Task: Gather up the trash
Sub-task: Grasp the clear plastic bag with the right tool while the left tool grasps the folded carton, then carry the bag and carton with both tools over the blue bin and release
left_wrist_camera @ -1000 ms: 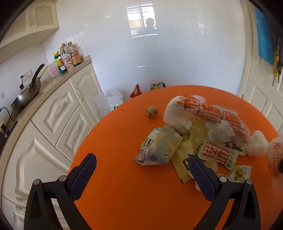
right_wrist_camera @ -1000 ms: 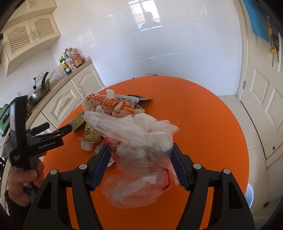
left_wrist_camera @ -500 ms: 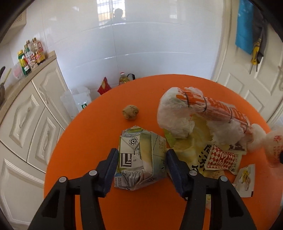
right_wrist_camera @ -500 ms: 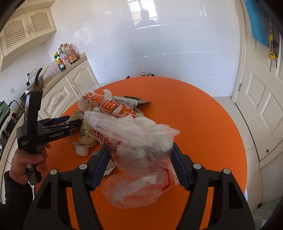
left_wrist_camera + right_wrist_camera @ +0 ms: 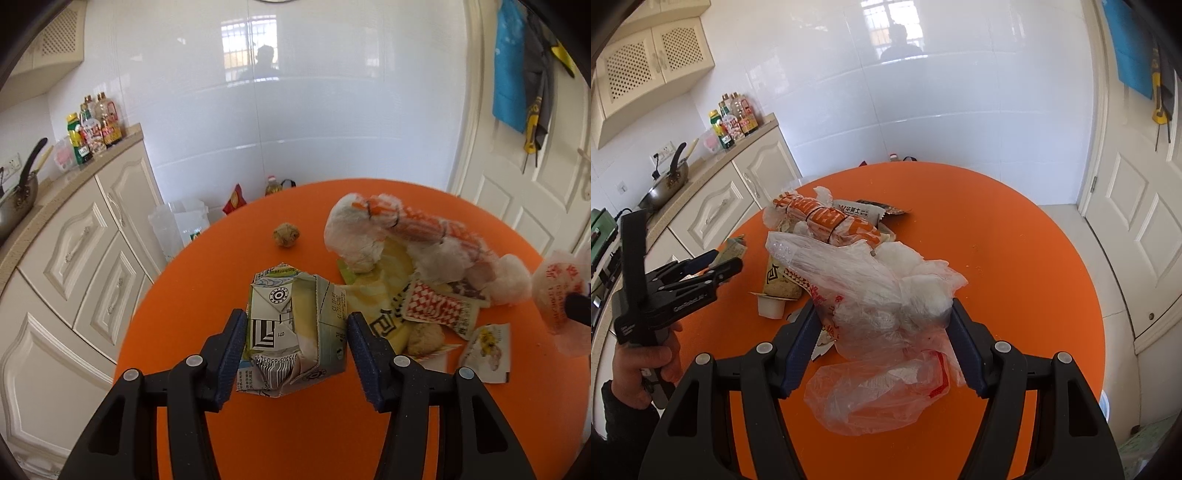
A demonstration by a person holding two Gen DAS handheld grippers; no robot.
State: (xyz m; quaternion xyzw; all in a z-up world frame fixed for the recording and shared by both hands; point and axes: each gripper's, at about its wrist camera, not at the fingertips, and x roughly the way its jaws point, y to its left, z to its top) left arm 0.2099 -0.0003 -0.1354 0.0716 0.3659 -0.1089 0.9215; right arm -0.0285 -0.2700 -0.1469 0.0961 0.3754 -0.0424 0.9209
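Note:
A crushed drink carton [image 5: 291,332] lies on the orange round table [image 5: 221,280]. My left gripper [image 5: 295,347] is shut on the carton, both pads against its sides; it also shows in the right wrist view [image 5: 713,264]. My right gripper [image 5: 882,343] is shut on a clear plastic bag [image 5: 882,295] stuffed with white tissue and holds it over the table. Behind lies an orange-printed bag [image 5: 406,229], a yellow wrapper [image 5: 376,295], a red checked packet [image 5: 436,306] and a small brown lump [image 5: 286,235].
Cream cabinets [image 5: 85,251] with a wok [image 5: 18,199] and bottles [image 5: 94,131] stand to the left. A clear bin with a bag [image 5: 181,225] stands on the floor beyond the table. A white door [image 5: 532,184] is on the right. A small white cup [image 5: 771,306] sits among the wrappers.
My left gripper swung over the carton and closed on it from wide open. My right gripper kept its hold on the plastic bag and barely moved.

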